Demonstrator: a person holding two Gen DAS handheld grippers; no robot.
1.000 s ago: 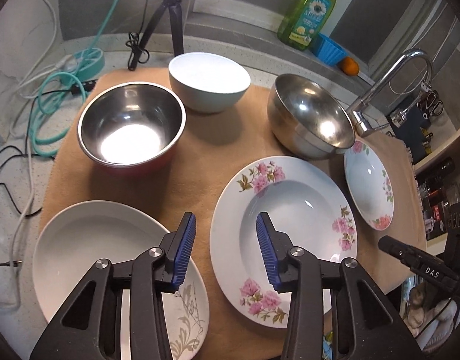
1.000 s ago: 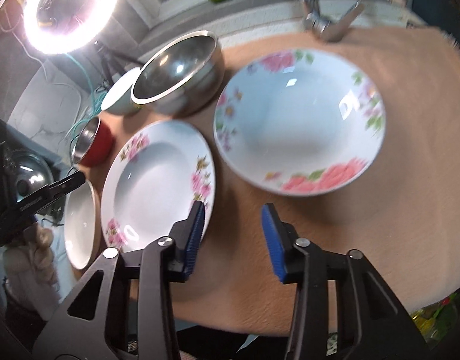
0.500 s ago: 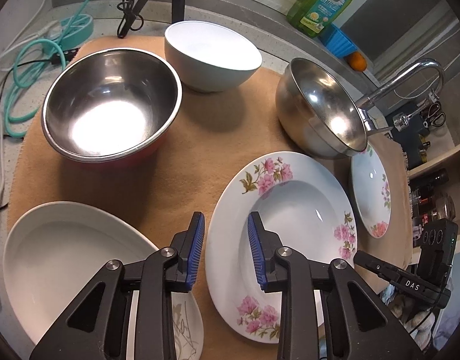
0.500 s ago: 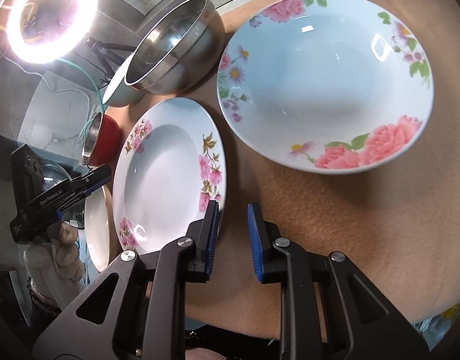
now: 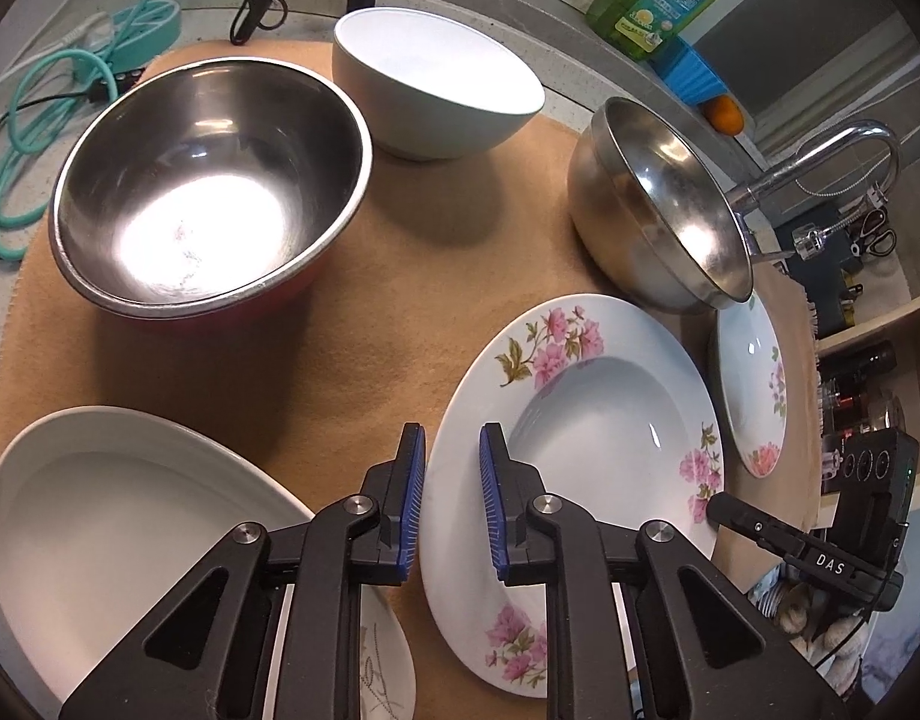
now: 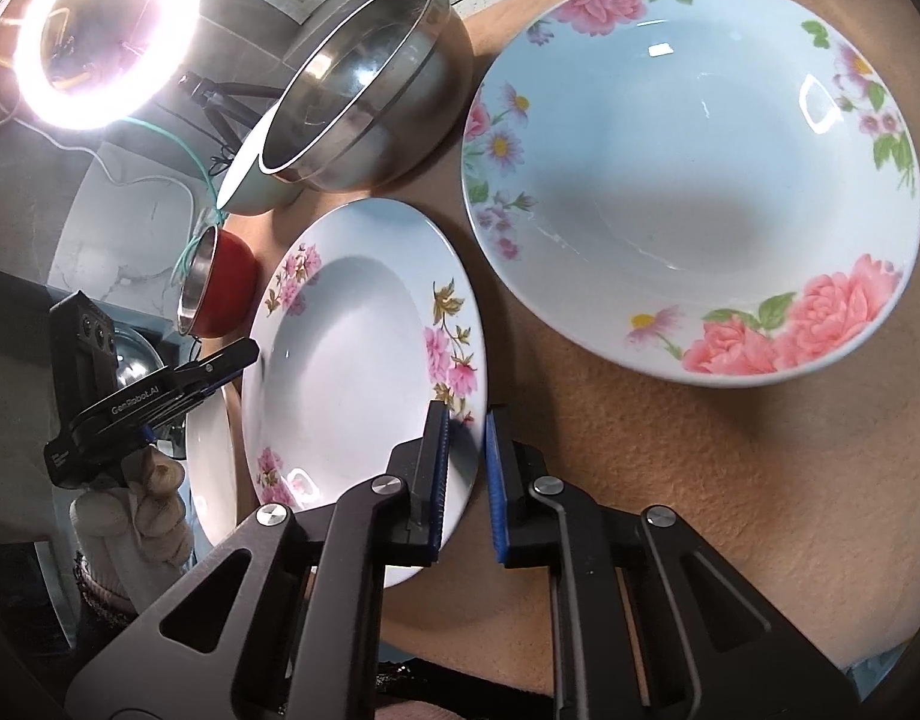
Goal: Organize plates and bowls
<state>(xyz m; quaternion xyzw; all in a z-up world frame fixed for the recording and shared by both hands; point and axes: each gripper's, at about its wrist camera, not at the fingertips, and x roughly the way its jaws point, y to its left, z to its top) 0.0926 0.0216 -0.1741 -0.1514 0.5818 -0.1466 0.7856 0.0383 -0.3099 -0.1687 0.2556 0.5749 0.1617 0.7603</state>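
Both grippers' jaws closed onto plate (image 5: 586, 414) rims.

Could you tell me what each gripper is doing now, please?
Left gripper: jaws just closing on plate rim.
Right gripper: jaws just closing on same plate.

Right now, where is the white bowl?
In the left wrist view, the white bowl sits at the mat's far edge, between the red steel bowl and the silver bowl.

We see a bench (image 5: 556, 105) under a tan cloth (image 5: 363, 348) carrying three bowls and three plates.
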